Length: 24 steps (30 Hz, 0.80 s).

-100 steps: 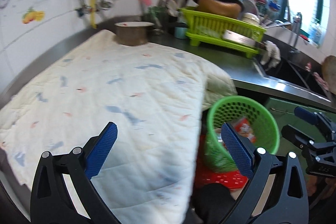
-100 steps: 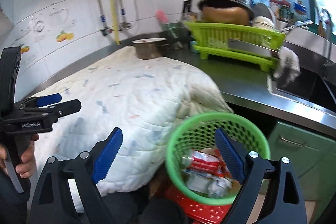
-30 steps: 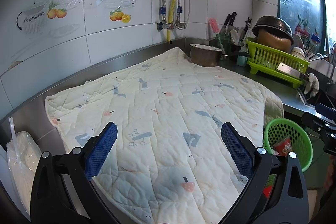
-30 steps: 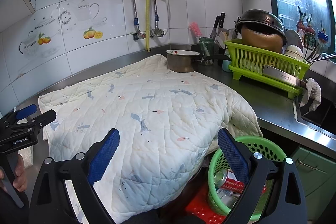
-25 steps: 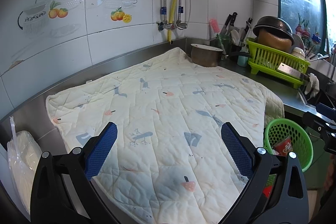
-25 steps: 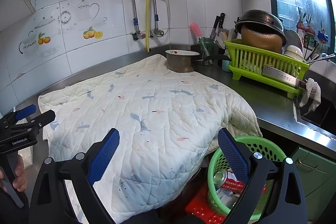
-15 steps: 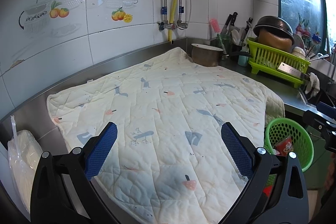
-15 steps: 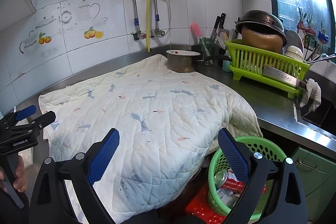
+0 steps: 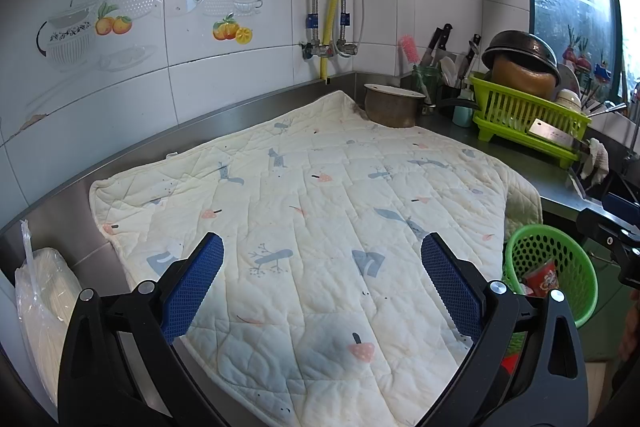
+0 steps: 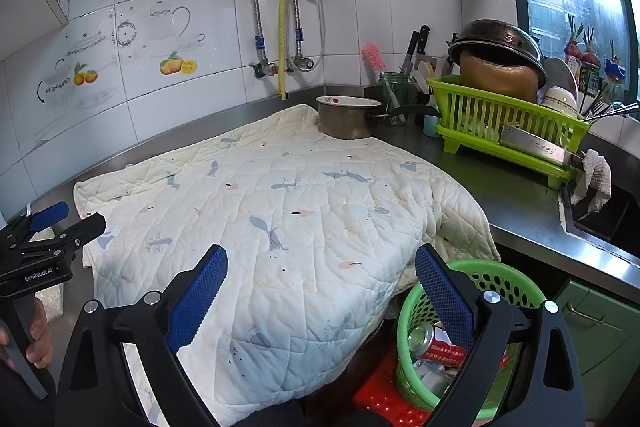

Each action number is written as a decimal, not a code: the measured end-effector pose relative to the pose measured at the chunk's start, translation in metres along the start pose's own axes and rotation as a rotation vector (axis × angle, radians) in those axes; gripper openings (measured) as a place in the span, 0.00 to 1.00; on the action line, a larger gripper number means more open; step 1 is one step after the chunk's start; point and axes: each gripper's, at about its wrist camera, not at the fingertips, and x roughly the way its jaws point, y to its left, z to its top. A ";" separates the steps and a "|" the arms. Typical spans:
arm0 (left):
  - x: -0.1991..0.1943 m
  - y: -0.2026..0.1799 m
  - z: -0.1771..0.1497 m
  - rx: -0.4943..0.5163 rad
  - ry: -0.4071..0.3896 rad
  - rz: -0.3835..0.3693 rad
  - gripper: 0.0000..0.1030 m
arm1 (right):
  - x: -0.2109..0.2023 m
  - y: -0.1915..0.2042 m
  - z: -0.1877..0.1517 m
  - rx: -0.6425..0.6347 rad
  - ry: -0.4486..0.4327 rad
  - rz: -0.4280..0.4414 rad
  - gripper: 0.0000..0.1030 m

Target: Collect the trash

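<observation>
A green mesh trash basket (image 10: 504, 287) stands below the counter edge at the right; it also shows in the left wrist view (image 9: 560, 267). A red drink can (image 10: 436, 345) and other trash lie inside it. My left gripper (image 9: 322, 283) is open and empty above the quilted cream mat (image 9: 304, 211) on the counter. My right gripper (image 10: 320, 295) is open and empty, over the mat's front edge with its right finger above the basket. No loose trash shows on the mat.
A metal pot (image 10: 348, 117) stands at the mat's far corner. A green dish rack (image 10: 508, 123) with a cleaver and pans stands at the right, with a sink (image 10: 608, 215) beyond. A white bag (image 9: 44, 291) lies at the left. A red stool (image 10: 384, 399) sits under the basket.
Since 3.3 s ago both grippers have drawn back and up from the basket to above the mat. Over the last second nothing has visibly moved.
</observation>
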 end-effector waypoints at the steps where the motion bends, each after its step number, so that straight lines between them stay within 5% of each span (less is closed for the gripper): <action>1: 0.000 0.000 0.000 0.000 0.000 0.000 0.95 | 0.000 0.000 0.000 0.000 0.000 -0.002 0.89; 24: 0.001 0.000 0.000 0.002 0.003 0.005 0.95 | 0.002 0.003 -0.001 0.004 0.004 0.000 0.89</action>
